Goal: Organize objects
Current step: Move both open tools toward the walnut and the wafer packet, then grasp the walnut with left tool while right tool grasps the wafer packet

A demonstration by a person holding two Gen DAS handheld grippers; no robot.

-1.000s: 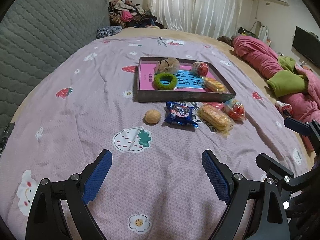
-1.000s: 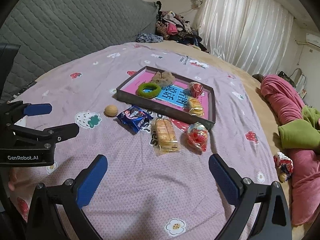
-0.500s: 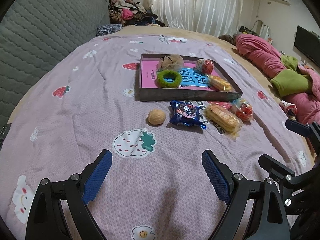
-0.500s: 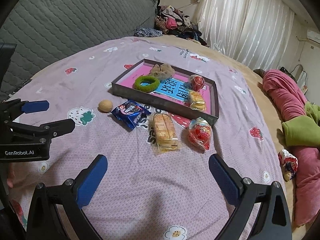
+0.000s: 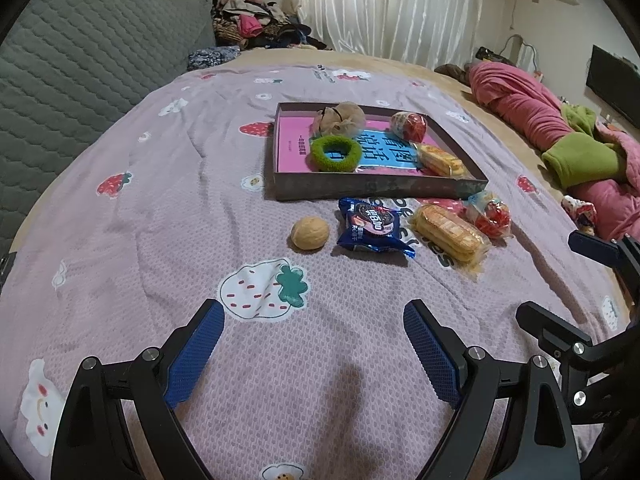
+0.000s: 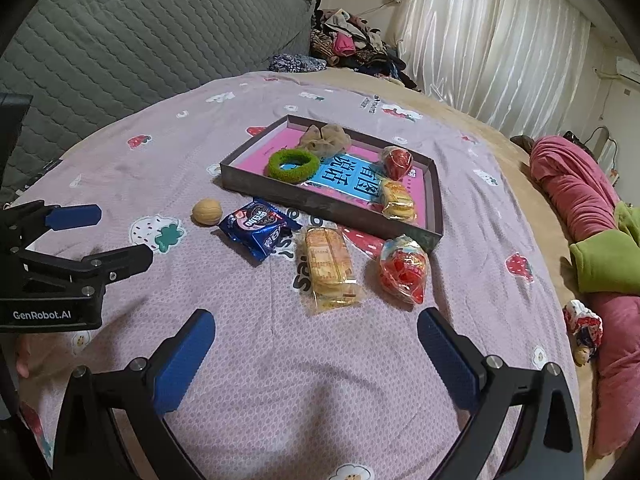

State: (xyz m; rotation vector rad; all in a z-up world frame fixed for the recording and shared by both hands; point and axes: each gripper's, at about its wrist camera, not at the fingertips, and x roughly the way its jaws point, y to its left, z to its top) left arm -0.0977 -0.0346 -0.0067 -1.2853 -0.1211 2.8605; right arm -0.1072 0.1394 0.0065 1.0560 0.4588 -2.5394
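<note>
- The left claw [image 5: 314, 354] hangs released over the bed [image 5: 160, 208], gripping nothing.
- The right claw [image 6: 316, 354] is likewise spread wide and empty.
- A tray [image 5: 372, 190] sits far on the bed, holding a green ring [image 5: 335, 153], a beige scrunchie [image 5: 340, 118], a red candy [image 5: 409, 126] and a biscuit pack [image 5: 440, 160].
- Just near the tray lie, left to right, a walnut [image 5: 309, 233], a blue cookie packet [image 5: 372, 229], a cracker pack [image 5: 450, 233] and a red snack bag [image 5: 490, 218].
</note>
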